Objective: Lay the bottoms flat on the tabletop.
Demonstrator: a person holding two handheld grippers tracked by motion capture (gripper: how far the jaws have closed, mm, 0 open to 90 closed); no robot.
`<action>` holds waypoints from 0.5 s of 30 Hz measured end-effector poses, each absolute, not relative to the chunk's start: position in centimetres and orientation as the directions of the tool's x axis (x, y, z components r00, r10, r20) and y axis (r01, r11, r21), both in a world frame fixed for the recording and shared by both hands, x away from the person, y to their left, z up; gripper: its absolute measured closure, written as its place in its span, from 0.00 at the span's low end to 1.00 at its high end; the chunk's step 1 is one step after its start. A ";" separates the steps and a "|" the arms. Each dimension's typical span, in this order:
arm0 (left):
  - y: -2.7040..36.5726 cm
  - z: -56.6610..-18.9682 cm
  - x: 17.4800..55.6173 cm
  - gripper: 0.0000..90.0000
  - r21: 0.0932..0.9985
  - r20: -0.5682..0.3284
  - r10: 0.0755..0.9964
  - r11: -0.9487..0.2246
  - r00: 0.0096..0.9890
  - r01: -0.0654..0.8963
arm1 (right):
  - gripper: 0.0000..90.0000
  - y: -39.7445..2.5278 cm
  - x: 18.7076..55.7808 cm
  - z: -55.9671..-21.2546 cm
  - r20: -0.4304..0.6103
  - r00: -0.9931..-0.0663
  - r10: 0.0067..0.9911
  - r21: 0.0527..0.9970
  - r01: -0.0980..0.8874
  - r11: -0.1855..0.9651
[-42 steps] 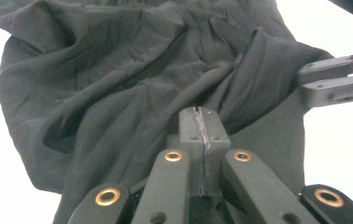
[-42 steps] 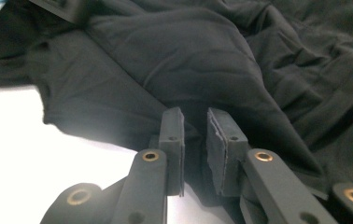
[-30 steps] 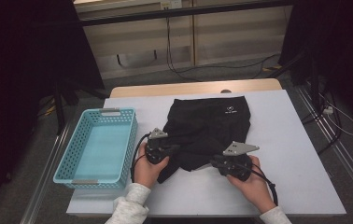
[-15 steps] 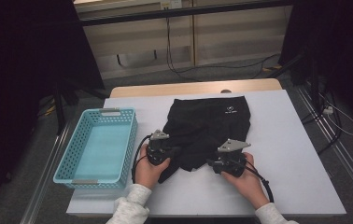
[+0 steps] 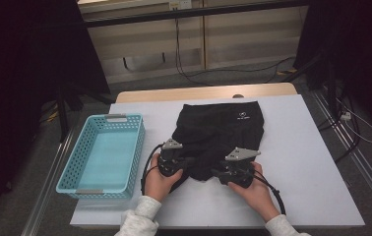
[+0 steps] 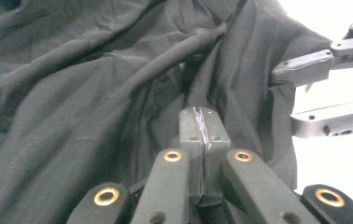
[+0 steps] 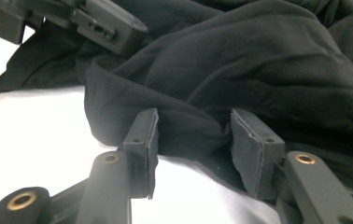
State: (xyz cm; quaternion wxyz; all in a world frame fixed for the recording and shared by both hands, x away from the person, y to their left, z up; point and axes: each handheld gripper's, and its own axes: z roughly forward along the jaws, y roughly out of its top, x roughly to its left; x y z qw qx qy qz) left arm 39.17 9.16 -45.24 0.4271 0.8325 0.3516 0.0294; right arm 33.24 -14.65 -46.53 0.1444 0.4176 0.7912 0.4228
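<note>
A black garment (image 5: pixel 218 135) with a small white logo lies crumpled on the white table (image 5: pixel 302 147). My left gripper (image 5: pixel 184 163) sits at its near left edge. In the left gripper view its jaws (image 6: pixel 202 128) are shut on a pinch of the black cloth (image 6: pixel 95 107), and creases run toward the tips. My right gripper (image 5: pixel 217 172) is at the near right hem. In the right gripper view it (image 7: pixel 193 140) stands open with a fold of the garment (image 7: pixel 240 70) bulging between the pads. Each gripper appears in the other's view: right gripper (image 6: pixel 312 95), left gripper (image 7: pixel 95 23).
A light blue plastic basket (image 5: pixel 71 169) stands at the table's left edge with nothing in it. Bare white tabletop stretches to the right of the garment and along the front edge. Cables trail from both grippers toward the person's sleeves (image 5: pixel 137 219).
My right gripper has slid left toward the garment's near hem, so the cloth now sits between its open jaws. The left gripper has stayed where it was.
</note>
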 end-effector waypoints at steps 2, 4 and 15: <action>9.0 -45.2 39.1 0.99 0.730 -0.253 0.605 -0.392 0.755 0.559 | 0.58 -14.5 33.2 -46.5 0.126 -0.606 0.785 0.791 0.539 0.290; 8.9 -45.2 39.1 0.99 0.732 -0.253 0.603 -0.392 0.756 0.557 | 0.67 -14.6 33.3 -46.5 0.122 -0.599 0.791 0.789 0.542 0.289; 9.2 -44.5 39.0 0.99 0.751 -0.253 0.602 -0.372 0.758 0.546 | 0.97 -15.2 33.3 -46.5 0.134 -0.610 0.781 0.774 0.557 0.302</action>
